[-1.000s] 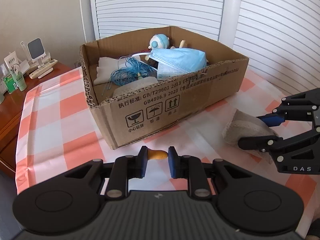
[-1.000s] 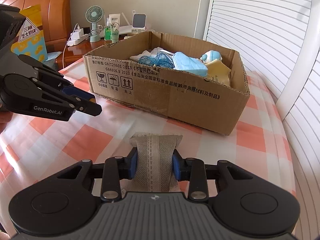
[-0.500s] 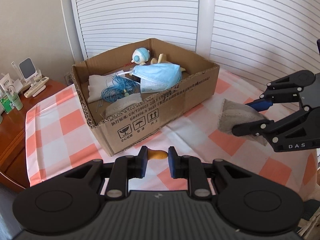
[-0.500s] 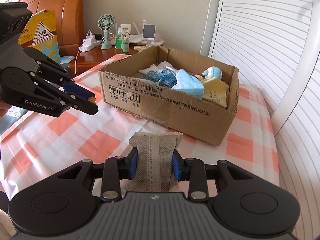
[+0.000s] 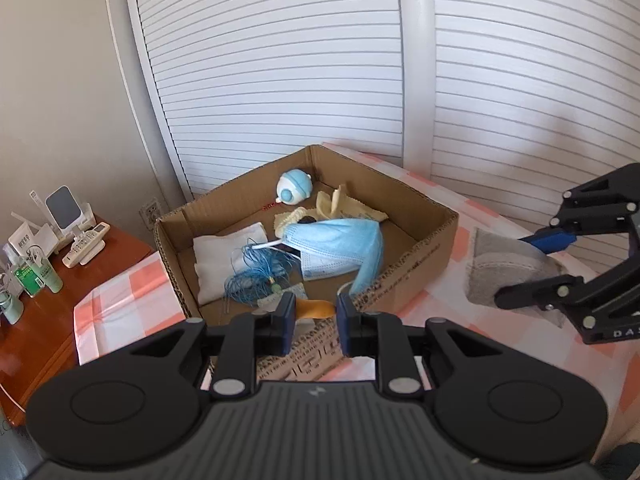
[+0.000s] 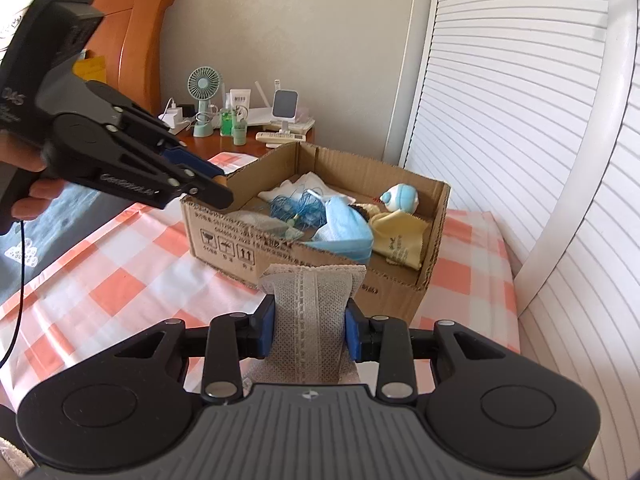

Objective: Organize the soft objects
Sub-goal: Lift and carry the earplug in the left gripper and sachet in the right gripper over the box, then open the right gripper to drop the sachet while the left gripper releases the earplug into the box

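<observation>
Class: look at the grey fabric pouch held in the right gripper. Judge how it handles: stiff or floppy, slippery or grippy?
The grey fabric pouch probably is soft: it pinches in where the right gripper squeezes it. Its textured weave likely resists slipping. It holds its shape above the pads, so it seems stuffed rather than limp.

You're looking at a wooden nightstand [image 6: 208, 142] sitting beside the checked tablecloth [image 6: 120, 272]. A green mini fan [image 6: 204, 98] is standing on it next to a white tube [image 6: 240, 104] and green bottles [image 6: 230, 120]. A phone stand [image 6: 285, 110] is holding up a mirror-like panel, with a white remote [image 6: 280, 137] lying in front. White louvered doors [image 5: 280, 72] are filling the background. An orange wooden headboard [image 6: 140, 40] is standing at the far left.
</observation>
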### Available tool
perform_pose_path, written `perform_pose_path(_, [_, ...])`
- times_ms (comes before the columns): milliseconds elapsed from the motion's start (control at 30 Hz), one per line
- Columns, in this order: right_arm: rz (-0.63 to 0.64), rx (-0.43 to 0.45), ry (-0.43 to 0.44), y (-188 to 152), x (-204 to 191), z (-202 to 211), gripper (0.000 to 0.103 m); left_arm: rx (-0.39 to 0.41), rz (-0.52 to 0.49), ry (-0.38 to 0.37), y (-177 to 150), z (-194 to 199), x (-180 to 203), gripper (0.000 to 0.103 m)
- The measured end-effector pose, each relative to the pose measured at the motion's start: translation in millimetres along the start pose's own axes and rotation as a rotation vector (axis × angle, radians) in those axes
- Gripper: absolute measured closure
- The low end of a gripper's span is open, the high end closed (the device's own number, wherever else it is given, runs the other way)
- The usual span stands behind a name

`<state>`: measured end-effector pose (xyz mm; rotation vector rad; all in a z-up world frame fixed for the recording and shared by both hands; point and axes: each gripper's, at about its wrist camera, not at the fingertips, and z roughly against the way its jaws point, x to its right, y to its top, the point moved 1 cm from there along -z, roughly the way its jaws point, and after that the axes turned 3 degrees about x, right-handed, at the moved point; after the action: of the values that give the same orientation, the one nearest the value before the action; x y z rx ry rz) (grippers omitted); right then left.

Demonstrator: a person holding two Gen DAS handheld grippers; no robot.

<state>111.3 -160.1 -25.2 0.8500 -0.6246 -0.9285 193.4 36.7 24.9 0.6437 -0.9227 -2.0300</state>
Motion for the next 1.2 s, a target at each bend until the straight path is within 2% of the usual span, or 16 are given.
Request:
perform_pose_path(233, [-0.003, 0.015, -0.015, 11, 8, -3, 0.064, -0.023, 0.075, 0.054, 17, -45, -32, 0.082])
perform_pose_path(267, [0.000, 0.018, -0.017, 13, 8, -4, 0.064, -0.019, 0.085, 0.073, 17, -50, -35, 0.078])
perform_pose_path(333, [0.003, 0.025, -0.020, 17, 10, -5, 0.064, -0.029, 0.100, 0.088, 16, -60, -42, 0.056])
perform_pose_path(367, [0.003, 0.028, -0.020, 18, 11, -6, 0.064, -0.026, 0.104, 0.099, 14, -62, -43, 0.032])
perform_pose_path(400, [0.002, 0.030, -0.021, 21, 13, -7, 0.064, -0.018, 0.105, 0.117, 11, -62, -43, 0.014])
perform_pose_path(433, [0.000, 0.032, -0.021, 23, 15, -9, 0.064, 0.002, 0.106, 0.137, 9, -59, -43, 0.010])
perform_pose_path(667, [-0.029, 0.047, -0.042, 52, 38, -31, 0.064, 0.047, 0.147, 0.131, -4, -20, -33, 0.001])
perform_pose_path(800, [-0.083, 0.040, -0.048, 73, 53, -56, 0.064, 0.063, 0.183, 0.129, -11, 2, -25, 0.001])
perform_pose_path(900, [-0.115, 0.037, -0.051, 86, 61, -74, 0.064, 0.075, 0.205, 0.167, -16, 13, -19, 0.001])
perform_pose_path(1000, [-0.129, 0.025, -0.065, 96, 65, -89, 0.063, 0.090, 0.213, 0.240, -20, 20, -13, 0.001])
perform_pose_path(1033, [-0.130, 0.021, -0.081, 97, 66, -94, 0.058, 0.099, 0.211, 0.267, -22, 23, -11, 0.001])
perform_pose_path(1133, [-0.163, 0.010, -0.122, 95, 69, -99, 0.017, 0.115, 0.214, 0.306, -24, 31, -5, 0.001])
perform_pose_path(1167, [-0.176, 0.016, -0.125, 93, 70, -97, 0.008, 0.116, 0.215, 0.312, -24, 33, -3, 0.001])
perform_pose_path(1200, [-0.187, 0.025, -0.126, 90, 69, -93, 0.006, 0.117, 0.214, 0.318, -24, 36, -1, 0.001])
